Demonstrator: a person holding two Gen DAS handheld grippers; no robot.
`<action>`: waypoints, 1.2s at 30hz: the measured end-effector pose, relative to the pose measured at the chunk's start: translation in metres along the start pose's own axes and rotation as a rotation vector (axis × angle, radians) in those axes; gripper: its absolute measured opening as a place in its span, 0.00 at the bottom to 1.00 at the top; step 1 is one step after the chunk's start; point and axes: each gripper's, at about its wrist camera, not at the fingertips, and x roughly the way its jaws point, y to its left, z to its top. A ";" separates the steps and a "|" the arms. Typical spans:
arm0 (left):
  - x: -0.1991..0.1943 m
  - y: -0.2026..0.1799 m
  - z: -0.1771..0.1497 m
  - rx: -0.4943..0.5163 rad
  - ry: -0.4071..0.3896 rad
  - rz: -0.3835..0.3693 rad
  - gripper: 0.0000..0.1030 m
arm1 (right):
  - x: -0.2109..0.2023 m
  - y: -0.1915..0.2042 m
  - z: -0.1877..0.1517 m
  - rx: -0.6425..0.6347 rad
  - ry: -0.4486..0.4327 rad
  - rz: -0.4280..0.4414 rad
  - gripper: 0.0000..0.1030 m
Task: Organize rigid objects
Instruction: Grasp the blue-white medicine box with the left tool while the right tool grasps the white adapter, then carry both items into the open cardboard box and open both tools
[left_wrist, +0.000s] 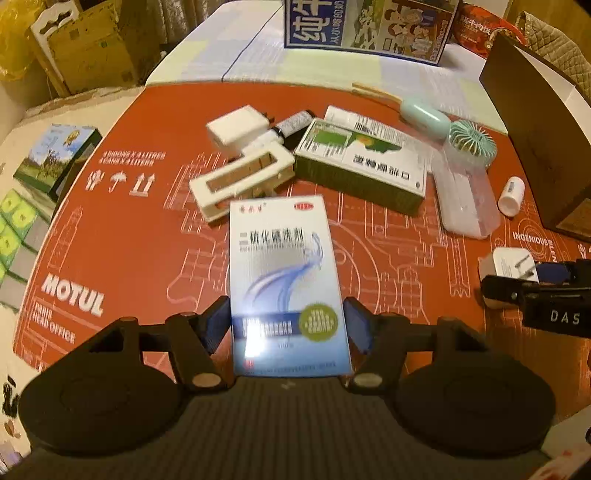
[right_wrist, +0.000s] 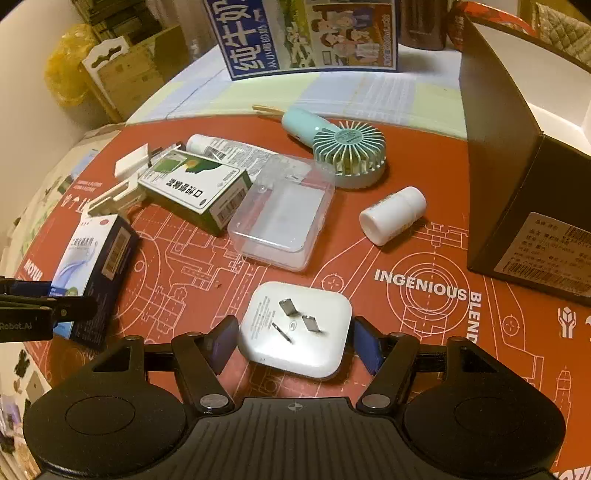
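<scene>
My left gripper (left_wrist: 288, 328) is shut on a white and blue medicine box (left_wrist: 284, 280), its pads pressing both long sides; the box also shows in the right wrist view (right_wrist: 92, 258). My right gripper (right_wrist: 291, 343) is open around a white square plug adapter (right_wrist: 295, 328) lying prongs up on the red mat, with gaps on both sides. The adapter also shows in the left wrist view (left_wrist: 506, 266). Ahead lie a green and white box (right_wrist: 195, 188), a clear plastic case (right_wrist: 284, 214), a teal hand fan (right_wrist: 343, 147) and a white bottle (right_wrist: 395, 214).
A tall dark open box (right_wrist: 524, 192) stands at the right. A white charger (left_wrist: 236, 125), a white frame-shaped piece (left_wrist: 240, 177) and a tube (right_wrist: 221, 147) lie at the far left of the pile. A blue milk carton (right_wrist: 306, 33) stands behind the mat.
</scene>
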 end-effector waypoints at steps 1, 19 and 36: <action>0.002 -0.001 0.003 0.008 -0.003 0.003 0.61 | 0.001 0.001 0.001 0.002 0.000 -0.008 0.62; 0.012 -0.007 0.010 0.060 -0.005 0.037 0.60 | -0.001 0.004 -0.003 -0.025 -0.005 -0.015 0.58; -0.050 -0.065 0.040 0.163 -0.130 -0.088 0.60 | -0.084 -0.033 0.013 0.035 -0.118 0.074 0.57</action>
